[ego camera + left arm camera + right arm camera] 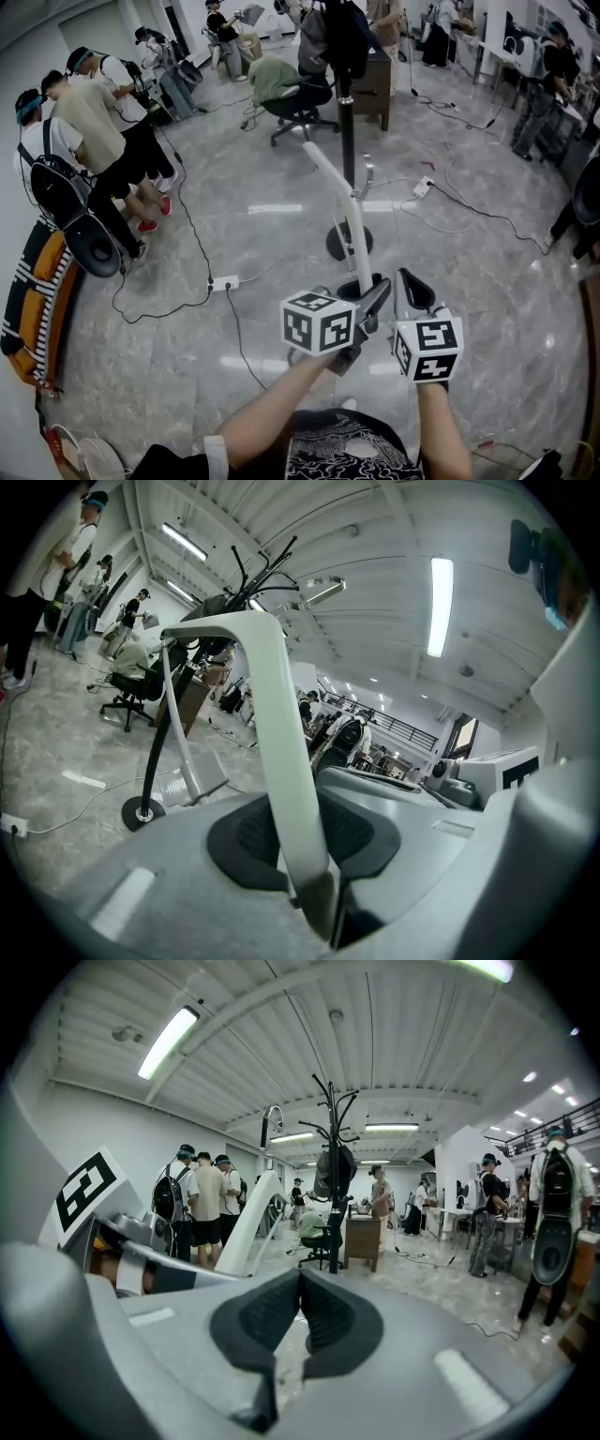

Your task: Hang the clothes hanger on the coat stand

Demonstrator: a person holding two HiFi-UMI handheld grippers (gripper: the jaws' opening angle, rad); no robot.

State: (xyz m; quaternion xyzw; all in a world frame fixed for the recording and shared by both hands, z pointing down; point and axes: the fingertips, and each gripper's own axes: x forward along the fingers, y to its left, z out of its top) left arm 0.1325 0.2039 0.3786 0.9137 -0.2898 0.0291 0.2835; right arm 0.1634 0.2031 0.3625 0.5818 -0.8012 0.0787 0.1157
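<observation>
Hanger in L gripper; R gripper closed, empty; coat stand ahead

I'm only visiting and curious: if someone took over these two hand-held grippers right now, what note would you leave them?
Left gripper: shut on the white plastic clothes hanger, holding it near one end, with the hook end pointing away.
Right gripper: jaws together, nothing between them, beside the left one.
Tall black coat stand with branching hooks: ahead on the floor, dark items hanging near its top. The hanger is not touching it.
Done: hanger is in hand.
Left: carry it to the stand and hook it on a free branch.
</observation>
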